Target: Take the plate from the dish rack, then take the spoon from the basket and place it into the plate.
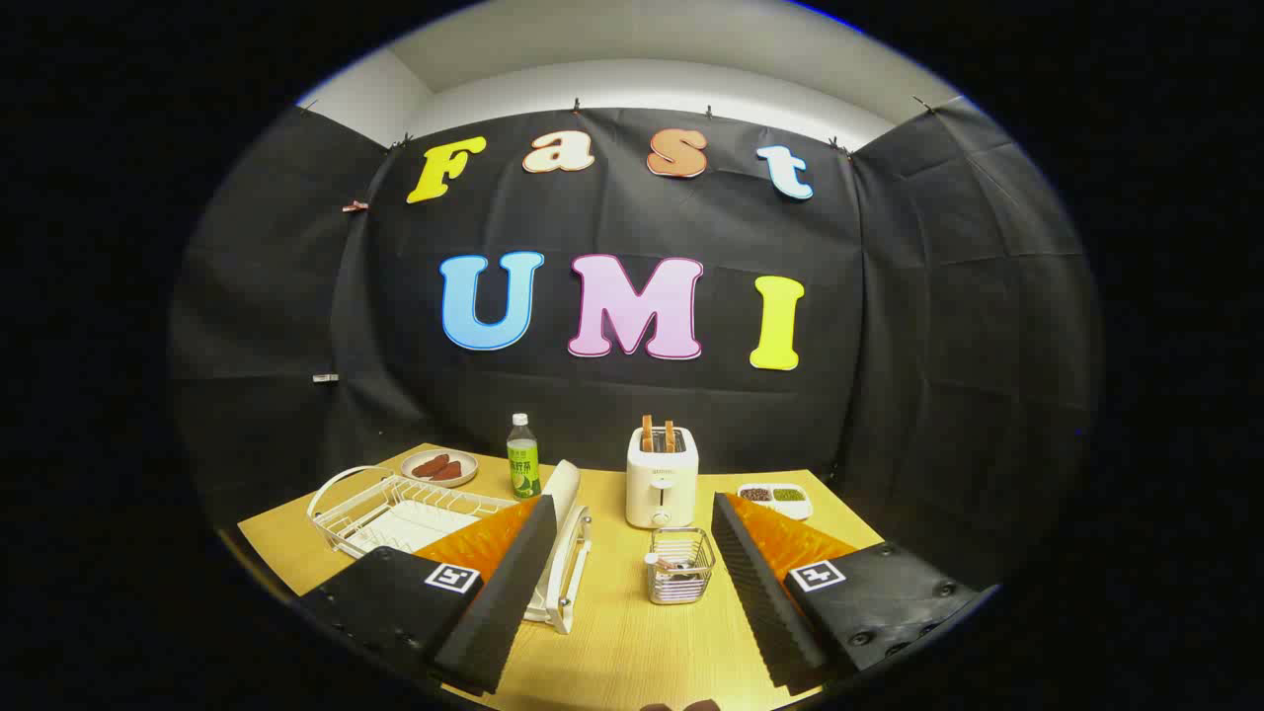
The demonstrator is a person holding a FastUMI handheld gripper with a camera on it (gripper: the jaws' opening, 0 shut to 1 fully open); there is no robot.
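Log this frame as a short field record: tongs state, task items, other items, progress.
tongs: open, fingers spread wide above the table, holding nothing
plate: white, standing on edge at the dish rack's near end, beside one finger
dish rack: white wire
basket: small wire one, between the fingers, just ahead; the spoon inside cannot be made out
others: toaster, green-labelled bottle, snack plate, divided dish
progress: plate not yet taken

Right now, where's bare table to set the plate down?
Best patch: bare table between the open gripper's fingers, in front of the wire basket. Smaller strip between dish rack and toaster. Crowded along the back: bottle, snack plate, divided dish.
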